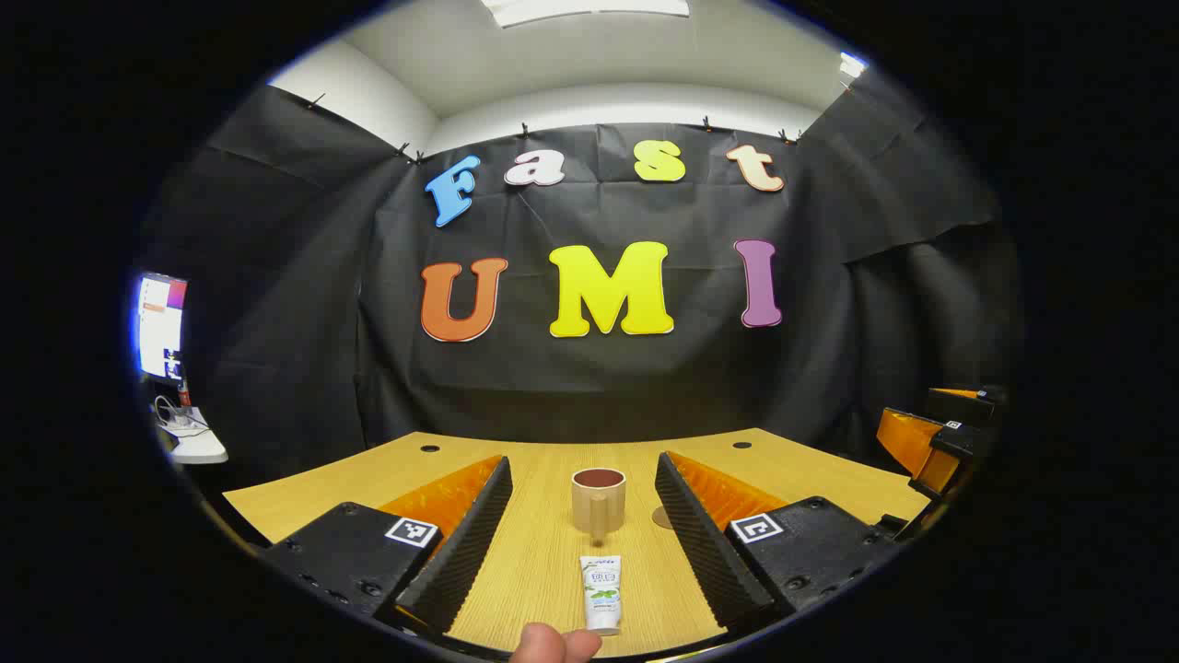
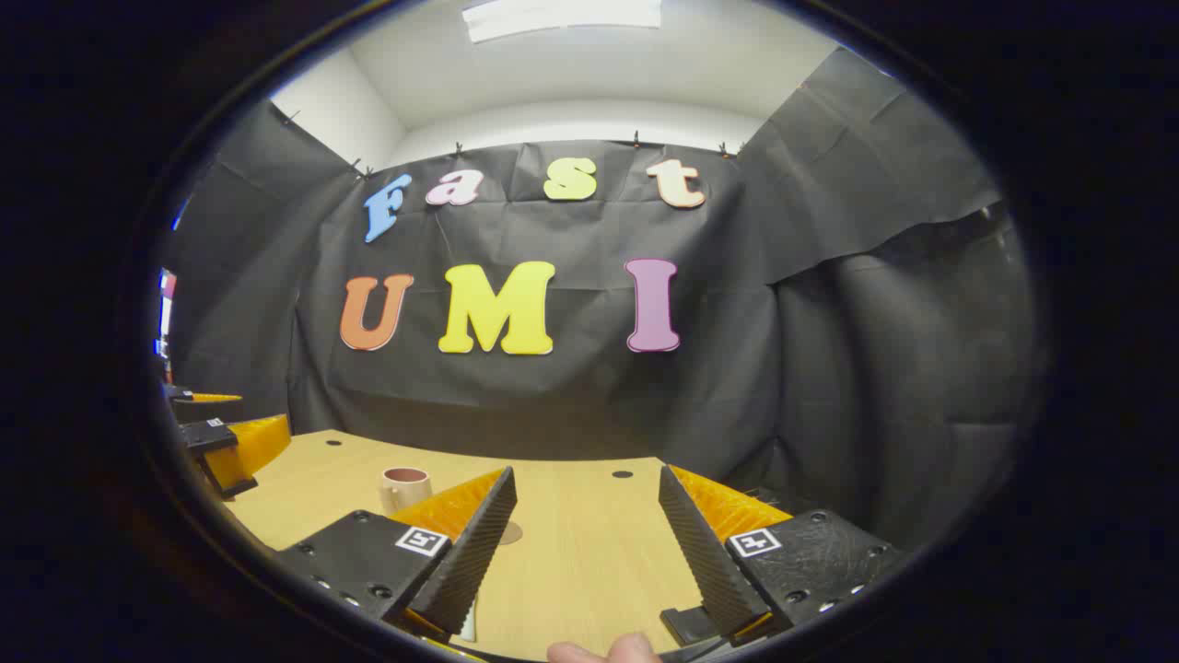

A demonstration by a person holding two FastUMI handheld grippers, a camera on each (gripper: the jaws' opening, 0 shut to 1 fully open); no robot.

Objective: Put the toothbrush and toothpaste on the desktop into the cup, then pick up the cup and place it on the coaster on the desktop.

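While we hold both tools above the desk:
Left gripper: jaws spread, straddling our targets.
Right gripper: jaws spread, idle.
Cup: upright, beside the coaster, not on it.
Toothpaste: flat before the cup, reachable.

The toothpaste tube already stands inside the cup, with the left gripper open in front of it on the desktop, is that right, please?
Not quite: the toothpaste tube lies flat on the desktop, in front of the cup and apart from it. The left gripper view shows this. The left gripper is indeed open.
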